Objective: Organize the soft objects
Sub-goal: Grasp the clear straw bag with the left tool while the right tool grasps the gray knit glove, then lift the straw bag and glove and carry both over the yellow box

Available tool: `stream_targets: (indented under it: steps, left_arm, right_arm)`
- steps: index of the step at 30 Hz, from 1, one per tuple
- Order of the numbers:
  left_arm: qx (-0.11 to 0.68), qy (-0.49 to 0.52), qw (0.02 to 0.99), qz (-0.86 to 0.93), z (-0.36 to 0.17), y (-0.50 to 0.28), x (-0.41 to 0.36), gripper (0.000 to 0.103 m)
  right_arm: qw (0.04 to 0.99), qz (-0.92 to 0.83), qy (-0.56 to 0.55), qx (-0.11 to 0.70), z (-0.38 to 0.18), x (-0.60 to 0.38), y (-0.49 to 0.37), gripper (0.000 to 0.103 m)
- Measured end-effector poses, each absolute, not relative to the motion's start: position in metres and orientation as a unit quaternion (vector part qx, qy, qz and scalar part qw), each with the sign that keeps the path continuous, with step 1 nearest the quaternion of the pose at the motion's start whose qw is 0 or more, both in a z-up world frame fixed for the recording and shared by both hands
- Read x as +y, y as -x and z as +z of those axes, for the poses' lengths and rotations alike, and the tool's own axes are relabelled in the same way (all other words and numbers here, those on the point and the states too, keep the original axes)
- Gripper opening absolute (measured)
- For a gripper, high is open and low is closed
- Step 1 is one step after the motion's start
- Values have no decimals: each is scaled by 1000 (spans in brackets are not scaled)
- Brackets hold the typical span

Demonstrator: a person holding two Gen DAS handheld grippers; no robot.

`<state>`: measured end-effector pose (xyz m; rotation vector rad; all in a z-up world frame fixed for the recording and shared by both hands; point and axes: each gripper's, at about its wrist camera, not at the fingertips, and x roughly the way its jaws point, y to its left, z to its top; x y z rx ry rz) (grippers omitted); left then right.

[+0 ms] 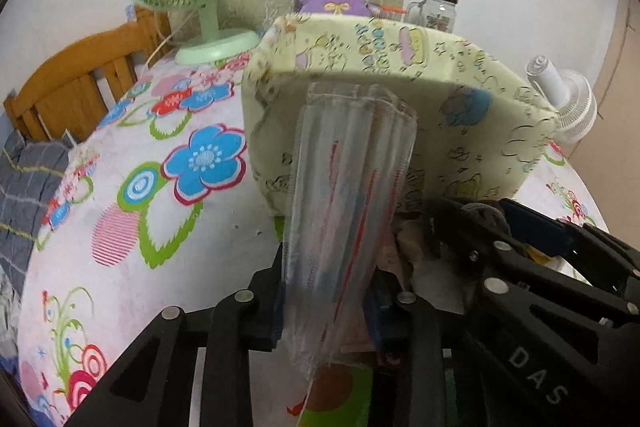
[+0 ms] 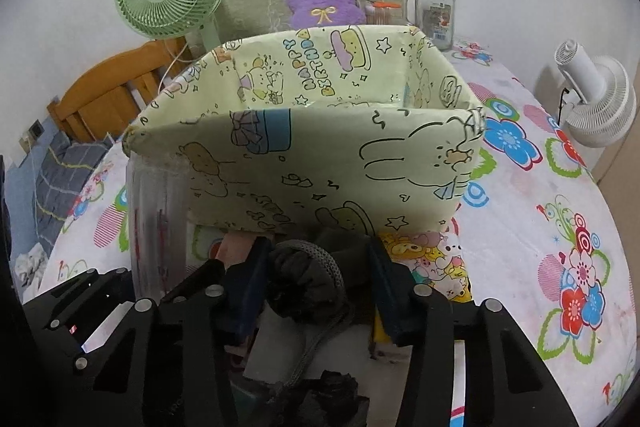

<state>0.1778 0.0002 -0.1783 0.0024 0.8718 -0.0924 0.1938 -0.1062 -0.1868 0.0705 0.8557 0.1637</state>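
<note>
The left tongs (image 1: 324,311) clamp a clear plastic packet (image 1: 348,195); the right tongs (image 2: 316,291) clamp a dark knitted bundle (image 2: 304,275), both just before the pale-yellow cartoon-print box (image 2: 320,163). Each should lift clear over its near wall before release.

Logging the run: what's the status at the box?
Left tongs shut on clear packet. Right tongs shut on dark bundle. Box right ahead, open, unobstructed.

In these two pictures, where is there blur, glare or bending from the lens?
Left wrist view: the clear plastic packet is shiny and smeared, and the table edge curves strongly. Right wrist view: the box is sharp, dark corners frame it, the foreground is dim.
</note>
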Motion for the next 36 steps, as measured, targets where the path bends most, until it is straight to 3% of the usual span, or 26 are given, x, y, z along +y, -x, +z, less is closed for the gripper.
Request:
stream_targets:
  steps: [36]
  left_arm:
    - [285,-7,957,-56,-56,-84,-23,31]
  right_arm:
    - [965,46,-37,257,-53,-138,-83,49]
